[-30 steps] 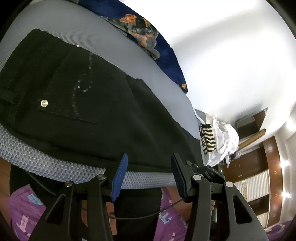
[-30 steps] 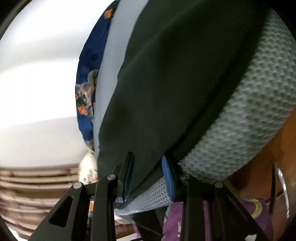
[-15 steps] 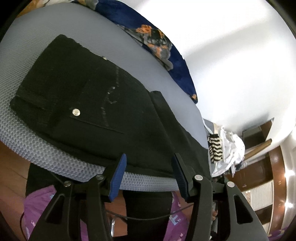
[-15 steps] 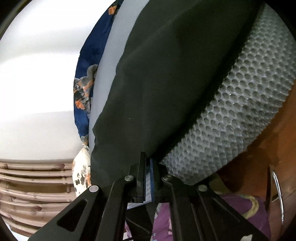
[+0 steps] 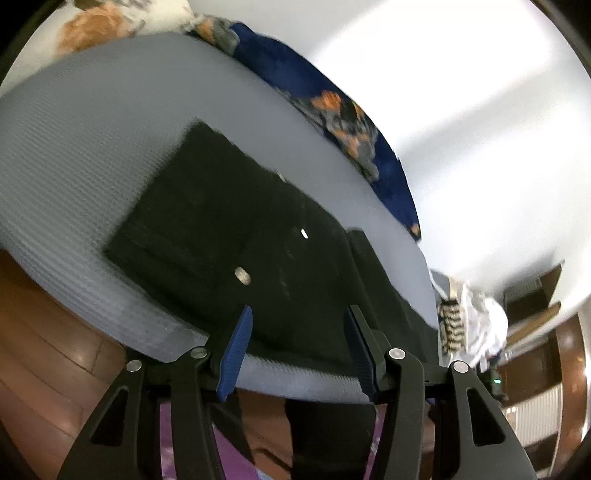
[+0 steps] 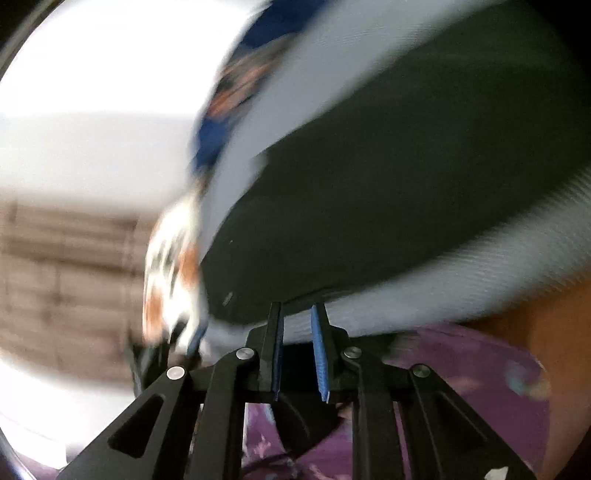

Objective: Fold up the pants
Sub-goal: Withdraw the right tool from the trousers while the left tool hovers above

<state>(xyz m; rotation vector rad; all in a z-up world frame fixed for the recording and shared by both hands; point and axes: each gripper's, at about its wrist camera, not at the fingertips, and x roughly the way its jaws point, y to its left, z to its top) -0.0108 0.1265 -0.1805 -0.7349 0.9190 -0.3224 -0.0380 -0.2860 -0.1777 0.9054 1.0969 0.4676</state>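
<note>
The black pants (image 5: 258,251) lie flat on the grey mattress (image 5: 92,147) for folding, the left gripper (image 5: 297,314) gaping empty near their edge, while the right gripper (image 6: 297,308) is opening with nothing visibly between its jaws

Black pants (image 5: 258,251) lie flat on the grey mattress (image 5: 92,147), silver-buttoned pocket facing up.

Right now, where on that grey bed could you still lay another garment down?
The bare grey mesh mattress left of the black pants, toward the flowered white pillow, is the widest patch. A narrower strip runs between the pants and the dark blue patterned blanket. The far end, by the striped and white clothes heap, is crowded.
</note>
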